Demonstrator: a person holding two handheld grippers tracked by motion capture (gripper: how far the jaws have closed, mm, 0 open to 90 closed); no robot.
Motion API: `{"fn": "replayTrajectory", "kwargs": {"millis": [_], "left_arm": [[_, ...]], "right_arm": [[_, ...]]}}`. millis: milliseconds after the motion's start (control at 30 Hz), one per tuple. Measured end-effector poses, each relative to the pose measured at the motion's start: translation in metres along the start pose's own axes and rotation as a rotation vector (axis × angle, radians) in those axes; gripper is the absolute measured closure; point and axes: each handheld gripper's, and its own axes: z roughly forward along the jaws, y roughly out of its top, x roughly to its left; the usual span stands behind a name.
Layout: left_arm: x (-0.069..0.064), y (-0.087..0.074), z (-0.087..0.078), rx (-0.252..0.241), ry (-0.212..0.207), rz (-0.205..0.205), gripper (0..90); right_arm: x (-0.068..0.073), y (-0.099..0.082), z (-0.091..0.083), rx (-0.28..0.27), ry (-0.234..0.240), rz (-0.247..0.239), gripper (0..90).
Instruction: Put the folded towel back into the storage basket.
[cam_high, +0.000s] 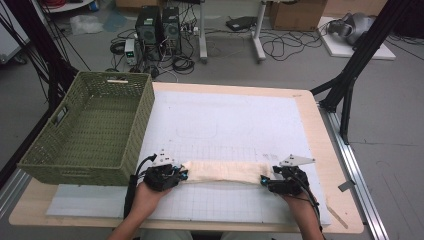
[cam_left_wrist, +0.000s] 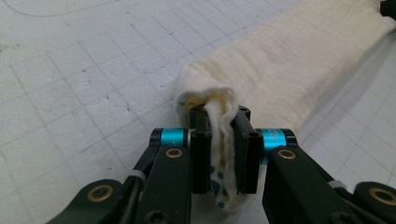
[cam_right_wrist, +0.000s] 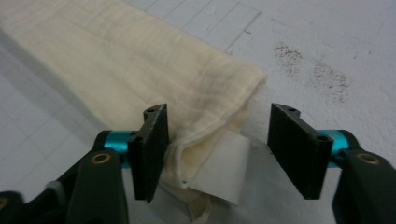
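Note:
A long folded cream cloth (cam_high: 222, 171) lies across the gridded white board near the table's front edge. My left gripper (cam_high: 184, 175) is shut on the cloth's left end; in the left gripper view the bunched fabric (cam_left_wrist: 223, 116) is pinched between the two black pads, and the rest of the cloth (cam_left_wrist: 289, 60) stretches away. My right gripper (cam_high: 263, 180) is at the cloth's right end. Its jaws (cam_right_wrist: 219, 114) stand open around the corner of the cloth (cam_right_wrist: 116, 56) and a white label (cam_right_wrist: 224, 172); the right pad is clear of the fabric.
A green woven basket (cam_high: 145, 115) stands on the table's left side, close to my left hand. The white gridded board (cam_high: 235, 115) covers most of the wooden table. Beyond the table are computers, cables and black frame legs on the floor.

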Motion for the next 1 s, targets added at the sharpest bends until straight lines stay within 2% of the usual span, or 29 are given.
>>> {"fn": "replayTrajectory", "kwargs": {"millis": [100, 167, 267, 333, 367, 433, 567, 833, 1000], "left_arm": [[0.000, 0.000, 0.000, -0.001, 0.001, 0.002, 79.7], [-0.001, 0.000, 0.000, -0.003, 0.000, 0.009, 79.9], [-0.001, 0.000, 0.000, -0.004, 0.003, 0.024, 80.1], [-0.002, 0.000, 0.000, -0.003, 0.005, 0.028, 80.4], [-0.002, 0.000, 0.000, -0.004, 0.005, 0.027, 80.4], [-0.002, 0.000, 0.000, -0.003, 0.004, 0.028, 80.6], [-0.002, 0.000, -0.002, -0.013, 0.003, 0.024, 81.2], [-0.003, 0.009, -0.015, -0.072, 0.003, 0.036, 81.4], [-0.008, 0.016, -0.023, -0.104, 0.003, 0.054, 81.7]], "right_arm": [[0.000, -0.001, -0.001, -0.004, 0.022, 0.021, 49.5], [0.000, -0.001, -0.001, -0.008, 0.020, 0.043, 53.2], [0.000, 0.001, -0.002, 0.008, 0.017, 0.087, 64.6], [0.003, 0.001, -0.001, 0.007, 0.031, 0.083, 74.1], [0.005, 0.001, -0.001, 0.004, 0.031, 0.065, 78.0], [0.008, 0.003, -0.001, 0.015, 0.017, 0.038, 79.8], [0.009, 0.003, -0.001, 0.013, 0.008, 0.029, 80.7], [0.010, 0.007, -0.004, -0.012, -0.012, 0.026, 81.8], [0.010, 0.012, -0.005, -0.021, -0.038, -0.003, 81.8]]}}
